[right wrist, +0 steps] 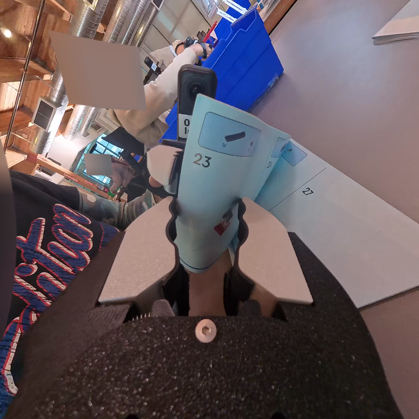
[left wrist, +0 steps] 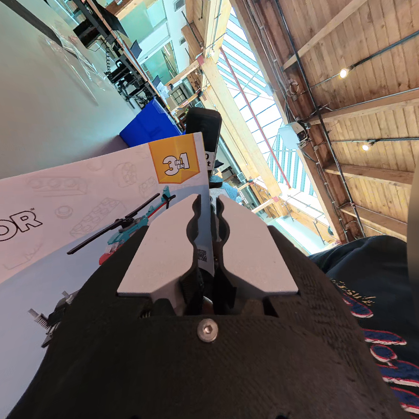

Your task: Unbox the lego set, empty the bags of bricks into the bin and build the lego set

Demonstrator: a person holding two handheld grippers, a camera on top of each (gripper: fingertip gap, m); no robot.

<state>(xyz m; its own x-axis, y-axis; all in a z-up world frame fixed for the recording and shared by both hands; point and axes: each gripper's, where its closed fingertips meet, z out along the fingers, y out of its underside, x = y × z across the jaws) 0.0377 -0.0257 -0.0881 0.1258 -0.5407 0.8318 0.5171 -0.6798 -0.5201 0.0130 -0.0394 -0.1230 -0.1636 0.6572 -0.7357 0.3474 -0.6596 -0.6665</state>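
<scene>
The instruction booklet is held up between both grippers, partly open. In the left wrist view its cover [left wrist: 102,192] shows a helicopter picture and a yellow badge, and my left gripper [left wrist: 207,200] is shut on the cover's right edge. In the right wrist view my right gripper [right wrist: 206,201] is shut on a curled bundle of light blue pages [right wrist: 208,181]. More pages [right wrist: 340,226] lie flat on the grey table [right wrist: 340,90]. The left gripper's grey finger [right wrist: 163,167] and black camera [right wrist: 195,90] show just behind the pages. The blue bin [right wrist: 244,61] stands farther back.
The blue bin also shows in the left wrist view [left wrist: 147,129], behind the booklet. A second booklet [right wrist: 399,25] lies at the table's far corner. Clear plastic [left wrist: 68,56] lies on the table. A person in a beige top [right wrist: 158,90] works across the table. My left and right fingertips are right by each other.
</scene>
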